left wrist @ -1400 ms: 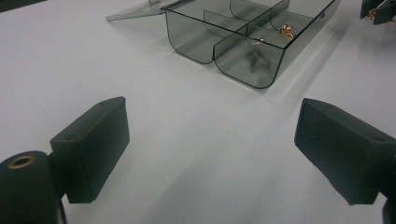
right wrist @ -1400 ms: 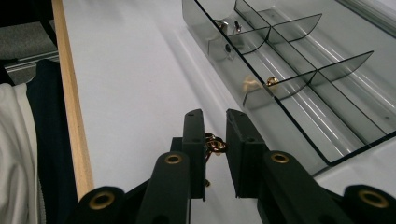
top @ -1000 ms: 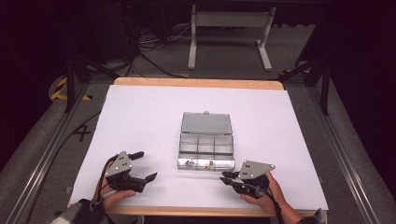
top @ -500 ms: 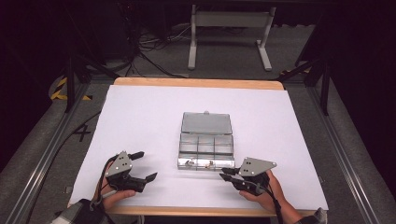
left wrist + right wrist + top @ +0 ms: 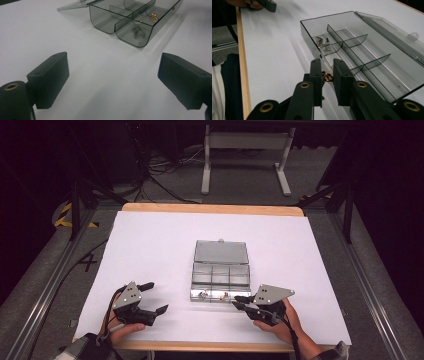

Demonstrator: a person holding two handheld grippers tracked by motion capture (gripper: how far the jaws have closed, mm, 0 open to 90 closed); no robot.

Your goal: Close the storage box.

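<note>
White paper covers the tabletop [image 5: 150, 245], its wooden edge showing at the near and far sides. Low in the high view, the left gripper [image 5: 147, 297] sits lower left with fingers wide apart and nothing between them; the right gripper [image 5: 240, 301] sits lower right of centre, at the near edge of the box [image 5: 220, 275]. Its own view adds what the overhead cannot: the fingers nearly together, clamped on a small gold piece [image 5: 327, 77] just at the box's near wall. That view also shows silver screws [image 5: 323, 41] in a corner compartment. The lid [image 5: 220, 252] lies open and flat behind the box. Beyond the tabletop, grey floor, cables and a metal stand [image 5: 245, 150] in the upper frame.
</note>
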